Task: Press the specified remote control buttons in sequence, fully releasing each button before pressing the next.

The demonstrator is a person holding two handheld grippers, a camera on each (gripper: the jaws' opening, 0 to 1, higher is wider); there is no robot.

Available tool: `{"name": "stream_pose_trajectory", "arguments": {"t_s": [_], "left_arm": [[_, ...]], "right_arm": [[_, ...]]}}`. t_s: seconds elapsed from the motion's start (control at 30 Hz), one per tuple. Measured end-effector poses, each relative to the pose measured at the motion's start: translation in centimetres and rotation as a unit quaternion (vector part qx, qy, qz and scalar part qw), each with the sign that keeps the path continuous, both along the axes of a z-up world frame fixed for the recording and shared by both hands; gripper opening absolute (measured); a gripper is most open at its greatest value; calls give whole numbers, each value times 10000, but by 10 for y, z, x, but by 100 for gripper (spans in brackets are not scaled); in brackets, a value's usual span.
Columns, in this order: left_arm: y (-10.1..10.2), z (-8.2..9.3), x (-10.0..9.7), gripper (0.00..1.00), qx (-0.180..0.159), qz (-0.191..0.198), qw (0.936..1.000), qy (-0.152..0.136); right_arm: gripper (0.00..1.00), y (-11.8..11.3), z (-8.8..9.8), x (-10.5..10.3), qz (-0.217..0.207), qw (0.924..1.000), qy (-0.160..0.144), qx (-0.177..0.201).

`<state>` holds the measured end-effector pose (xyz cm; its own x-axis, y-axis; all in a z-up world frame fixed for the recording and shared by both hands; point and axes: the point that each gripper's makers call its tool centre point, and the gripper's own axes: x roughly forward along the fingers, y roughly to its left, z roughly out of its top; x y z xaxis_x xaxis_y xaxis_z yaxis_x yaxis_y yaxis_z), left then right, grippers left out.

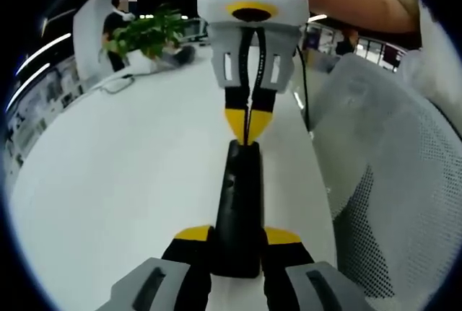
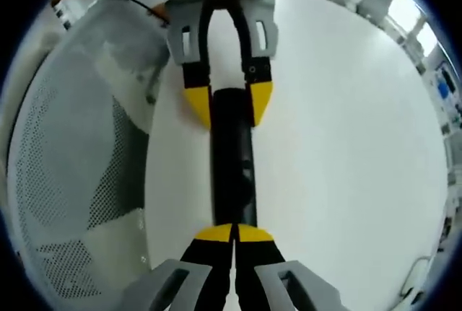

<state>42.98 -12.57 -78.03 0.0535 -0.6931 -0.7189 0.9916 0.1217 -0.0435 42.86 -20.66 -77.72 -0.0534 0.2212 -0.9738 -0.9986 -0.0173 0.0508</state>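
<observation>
I had the left gripper (image 1: 237, 242) clamped on the near end of the black remote (image 1: 238, 206), its yellow-tipped jaws on either side of the body. The remote lay lengthwise above the white table (image 1: 115, 181). My right gripper (image 2: 234, 237) was clenched, jaws together, tips touching the remote's (image 2: 232, 159) other end. In the left gripper view a mesh chair (image 1: 393, 174) stood to the right and a plant (image 1: 148, 33) sat at the table's far end.

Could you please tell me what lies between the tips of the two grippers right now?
The black remote spans that stretch over the white table: the left gripper clamps one end and the shut right gripper meets the other, as both gripper views show.
</observation>
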Motion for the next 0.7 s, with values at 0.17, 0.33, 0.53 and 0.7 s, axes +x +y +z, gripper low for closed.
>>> {"name": "stream_pose_trajectory", "arguments": {"t_s": [0.17, 0.33, 0.53, 0.7], "left_arm": [[0, 0, 0, 25, 20, -14, 10000, -13], [0, 0, 0, 25, 41, -36, 10000, -30], [0, -1, 1, 25, 50, -52, 10000, -46], [0, -1, 1, 25, 41, -52, 10000, -47]], "right_arm": [[0, 1, 2, -3, 46, 10000, -32, -27], [0, 4, 8, -5, -19, 9999, 19, 155], [0, 9, 13, -1, 25, 9998, -49, 197], [0, 9, 8, 0, 110, 9999, -81, 62]]}}
